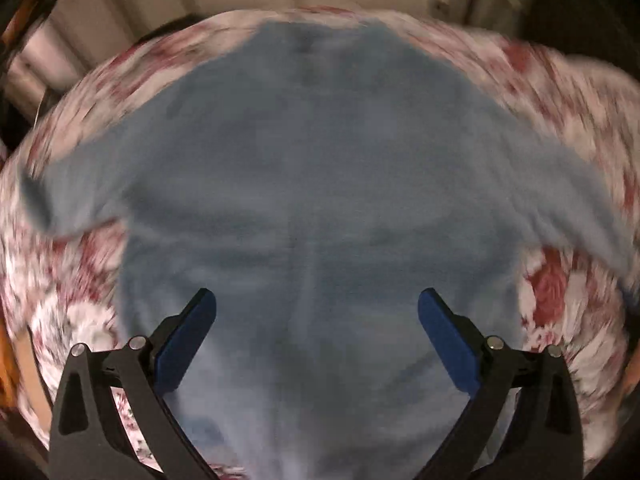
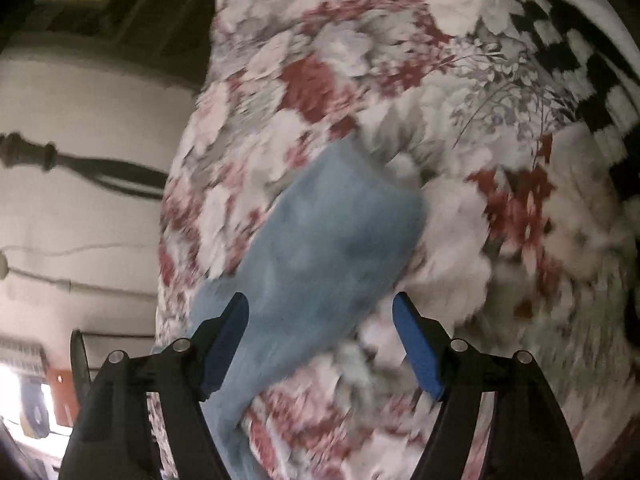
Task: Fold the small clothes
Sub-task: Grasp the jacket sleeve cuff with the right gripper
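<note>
With both the left hand-held gripper (image 1: 316, 334) and right hand-held gripper (image 2: 320, 344) spread and empty, the blue sweater (image 1: 304, 184), laid flat on the floral bedspread (image 1: 560, 292), should be pinched at a sleeve edge.

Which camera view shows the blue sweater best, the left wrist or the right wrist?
The left wrist view: the blue sweater lies spread on the floral bedspread with body and both sleeves visible, though blurred. The right wrist view shows only one sleeve end of it.
</note>
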Motion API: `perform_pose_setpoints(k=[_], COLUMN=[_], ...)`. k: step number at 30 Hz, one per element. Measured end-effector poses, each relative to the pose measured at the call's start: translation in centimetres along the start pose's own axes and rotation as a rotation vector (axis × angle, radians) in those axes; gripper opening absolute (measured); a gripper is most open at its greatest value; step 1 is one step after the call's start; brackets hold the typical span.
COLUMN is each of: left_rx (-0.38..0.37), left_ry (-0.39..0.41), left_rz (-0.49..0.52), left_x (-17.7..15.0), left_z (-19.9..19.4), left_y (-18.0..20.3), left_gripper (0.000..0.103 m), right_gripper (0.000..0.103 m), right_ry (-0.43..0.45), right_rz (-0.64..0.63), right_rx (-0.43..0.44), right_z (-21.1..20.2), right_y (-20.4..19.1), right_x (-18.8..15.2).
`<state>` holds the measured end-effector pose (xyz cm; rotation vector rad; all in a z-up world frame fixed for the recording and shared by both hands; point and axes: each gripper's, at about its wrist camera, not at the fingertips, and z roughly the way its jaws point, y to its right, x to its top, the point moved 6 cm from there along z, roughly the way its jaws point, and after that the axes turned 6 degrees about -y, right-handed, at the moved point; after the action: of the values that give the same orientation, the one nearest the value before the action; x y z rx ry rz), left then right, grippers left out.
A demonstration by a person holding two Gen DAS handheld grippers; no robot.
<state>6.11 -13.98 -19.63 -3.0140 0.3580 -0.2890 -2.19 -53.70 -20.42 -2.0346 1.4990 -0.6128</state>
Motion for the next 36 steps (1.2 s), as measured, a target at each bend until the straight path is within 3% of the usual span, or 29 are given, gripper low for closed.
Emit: perform_pose_setpoints(k=[2, 7, 10, 14, 16, 18, 19, 21, 22, 23, 24, 25, 26, 27, 30, 32, 34, 36], left_rx=[0.016, 0.106, 0.08, 0.051, 0.052, 0.062, 0.077, 0.095, 0.094, 0.089, 0.084, 0.079, 0.078, 0.082, 0.097, 0.081, 0.076, 0.078], left_ry=[-0.042, -0.103, -0.128, -0.124, -0.091, -0.075, -0.075, -0.07, -0.068, -0.065, -0.058, -0.047, -0.035, -0.032, -0.079, -0.091, -0.093, -0.088], left_rz=[0.076, 0.151, 0.118, 0.085, 0.087, 0.118, 0.131, 0.141, 0.136, 0.128, 0.124, 0.12, 0.118, 0.118, 0.114, 0.095, 0.092, 0.097], left_x=[-0.5, -1.6, -1.5, -1.2, -0.8, -0.7, -0.7, -0.7, -0.6, -0.5, -0.2, 0.0, 0.2, 0.3, 0.4, 0.3, 0.4, 0.6], left_z=[1.4, 5.1, 5.6, 5.1, 4.0, 3.5, 3.6, 3.8, 3.6, 3.1, 2.9, 2.6, 2.3, 2.4, 4.2, 4.9, 4.5, 3.5], left_y=[3.2, 5.9, 5.8, 5.1, 4.7, 5.2, 5.3, 5.4, 5.3, 5.6, 5.5, 5.6, 5.5, 5.8, 5.7, 5.6, 5.4, 5.2], left_gripper=[0.098, 0.099, 0.099, 0.099, 0.099, 0.098, 0.099, 0.099, 0.099, 0.098, 0.098, 0.098, 0.098, 0.098, 0.099, 0.099, 0.099, 0.099], right_gripper=[0.062, 0.059, 0.009, 0.009, 0.009, 0.009, 0.008, 0.02, 0.048, 0.061, 0.066, 0.062, 0.049, 0.011, 0.01, 0.01, 0.009, 0.01], right_ry=[0.019, 0.025, 0.033, 0.135, 0.154, 0.056, 0.021, 0.027, 0.027, 0.033, 0.062, 0.083, 0.086, 0.09, 0.108, 0.114, 0.047, 0.077], right_rz=[0.014, -0.024, -0.103, -0.213, -0.259, -0.15, -0.095, -0.096, -0.098, -0.1, -0.105, -0.109, -0.108, -0.092, -0.098, -0.167, -0.102, -0.064], right_rx=[0.002, 0.028, 0.04, 0.08, 0.014, -0.107, -0.104, -0.086, -0.065, -0.019, -0.022, -0.054, -0.077, -0.092, -0.071, -0.155, -0.2, -0.193], right_z=[0.1, 0.7, 0.4, -2.4, -2.6, 0.1, 0.9, 0.9, 0.7, 0.4, 0.1, 0.1, 0.4, 0.6, 0.1, 0.2, 1.4, 0.7], right_y=[0.7, 0.9, -0.1, -3.3, -3.3, 0.8, 2.4, 2.6, 2.0, 1.3, 1.1, 1.1, 1.2, 1.4, 0.3, -0.5, 1.6, 1.1], right_x=[1.2, 3.1, 3.4, 4.1, 4.2, 4.1, 3.8, 3.8, 3.9, 4.0, 4.2, 4.2, 4.1, 4.0, 4.2, 4.3, 4.2, 3.9])
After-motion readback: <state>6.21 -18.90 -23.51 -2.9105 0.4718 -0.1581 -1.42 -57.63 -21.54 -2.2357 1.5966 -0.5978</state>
